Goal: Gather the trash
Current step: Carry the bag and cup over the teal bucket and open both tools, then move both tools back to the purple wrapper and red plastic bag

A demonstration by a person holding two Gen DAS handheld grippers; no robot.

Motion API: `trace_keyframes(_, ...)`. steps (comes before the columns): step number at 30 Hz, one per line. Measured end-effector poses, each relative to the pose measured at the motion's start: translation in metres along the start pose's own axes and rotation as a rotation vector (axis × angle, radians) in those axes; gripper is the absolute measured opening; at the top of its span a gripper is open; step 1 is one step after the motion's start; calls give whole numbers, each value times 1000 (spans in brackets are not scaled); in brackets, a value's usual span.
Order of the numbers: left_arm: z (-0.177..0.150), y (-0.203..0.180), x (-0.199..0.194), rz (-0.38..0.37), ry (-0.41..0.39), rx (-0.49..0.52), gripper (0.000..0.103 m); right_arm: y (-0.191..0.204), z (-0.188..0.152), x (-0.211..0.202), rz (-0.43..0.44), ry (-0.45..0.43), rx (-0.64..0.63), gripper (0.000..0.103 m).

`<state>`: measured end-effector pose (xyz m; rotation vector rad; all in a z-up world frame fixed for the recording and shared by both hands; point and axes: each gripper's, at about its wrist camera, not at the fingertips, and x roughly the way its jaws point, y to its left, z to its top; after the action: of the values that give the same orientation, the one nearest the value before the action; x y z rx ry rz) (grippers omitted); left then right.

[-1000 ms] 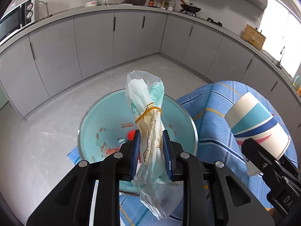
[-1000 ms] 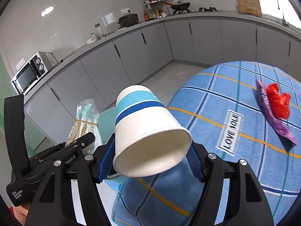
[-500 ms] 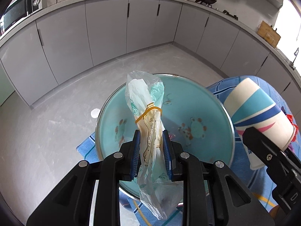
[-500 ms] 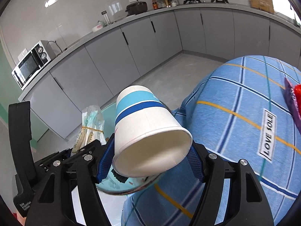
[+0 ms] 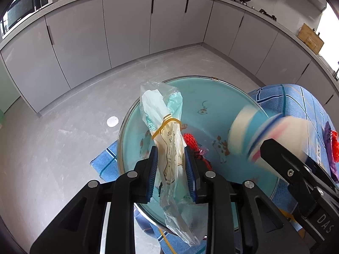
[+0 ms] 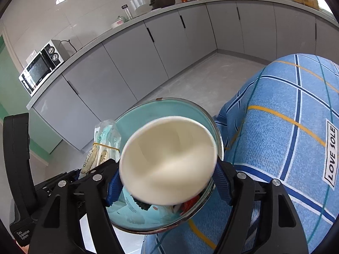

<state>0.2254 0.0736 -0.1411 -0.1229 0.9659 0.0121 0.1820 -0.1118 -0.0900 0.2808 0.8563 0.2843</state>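
My left gripper (image 5: 171,170) is shut on a clear plastic bag (image 5: 167,135) bound with a yellow rubber band, held upright over a teal bowl (image 5: 203,97) with a metal rim. Red trash (image 5: 190,146) lies in the bowl. My right gripper (image 6: 167,184) holds a white and blue paper cup (image 6: 169,160) between its blue pads, mouth toward the camera, tipped over the bowl (image 6: 203,114). The cup is motion-blurred in the left wrist view (image 5: 267,135). The bag also shows in the right wrist view (image 6: 103,146).
The bowl stands at the edge of a table with a blue checked cloth (image 6: 286,127). A purple wrapper and red scrap (image 5: 331,146) lie on the cloth at the right. Grey kitchen cabinets (image 5: 127,27) and grey floor (image 5: 63,131) surround the table.
Both grippers have moved further over the bowl. The cup has tipped so that its mouth faces the right camera, and it is moving.
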Motion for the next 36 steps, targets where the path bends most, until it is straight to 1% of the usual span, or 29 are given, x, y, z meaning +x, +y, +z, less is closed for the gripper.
trace_keyframes(2, 0, -1, -1, 3, -2, 3, 33, -1, 0, -3, -4, -10, -1, 74)
trace_keyframes(4, 0, -2, 0, 11, -5, 3, 39, -2, 1, -6, -8, -17, 2, 74)
trace_keyframes(6, 0, -1, 0, 18, -4, -1, 48, -5, 2, -11, -8, -28, 12, 74)
trace_keyframes(7, -1, -1, -1, 23, -2, -5, 50, -5, 2, -13, -10, -33, 14, 74)
trace_keyframes(9, -1, -2, -2, 32, -6, -9, 58, -7, 2, -21, -21, -54, 15, 74)
trace_keyframes(11, -1, -4, -3, 40, -9, -6, 62, -8, 3, -28, -28, -69, 16, 74)
trace_keyframes(13, -2, -6, -6, 52, -15, -5, 69, -9, 3, -33, -39, -82, 19, 74)
trace_keyframes(14, -2, -6, -7, 62, -17, -5, 74, -10, 2, -37, -44, -90, 21, 74)
trace_keyframes(15, -2, -7, -9, 76, -22, -5, 77, -12, 2, -39, -48, -95, 24, 74)
trace_keyframes(19, -2, -11, -14, 88, -28, -1, 78, -17, -1, -45, -71, -103, 33, 74)
trace_keyframes(20, -2, -11, -16, 96, -33, -2, 82, -19, -2, -47, -75, -103, 40, 74)
trace_keyframes(21, -1, -12, -18, 104, -40, -4, 89, -21, -3, -49, -78, -103, 45, 74)
trace_keyframes(23, -1, -13, -25, 119, -63, -10, 94, -25, -5, -53, -88, -109, 55, 74)
trace_keyframes(25, -1, -14, -29, 121, -73, -7, 95, -31, -5, -59, -99, -118, 63, 74)
trace_keyframes(29, -4, -26, -36, 105, -80, 12, 96, -46, -7, -72, -123, -135, 93, 74)
trace_keyframes(36, -12, -63, -47, 52, -91, 73, 96, -73, -13, -94, -176, -164, 136, 74)
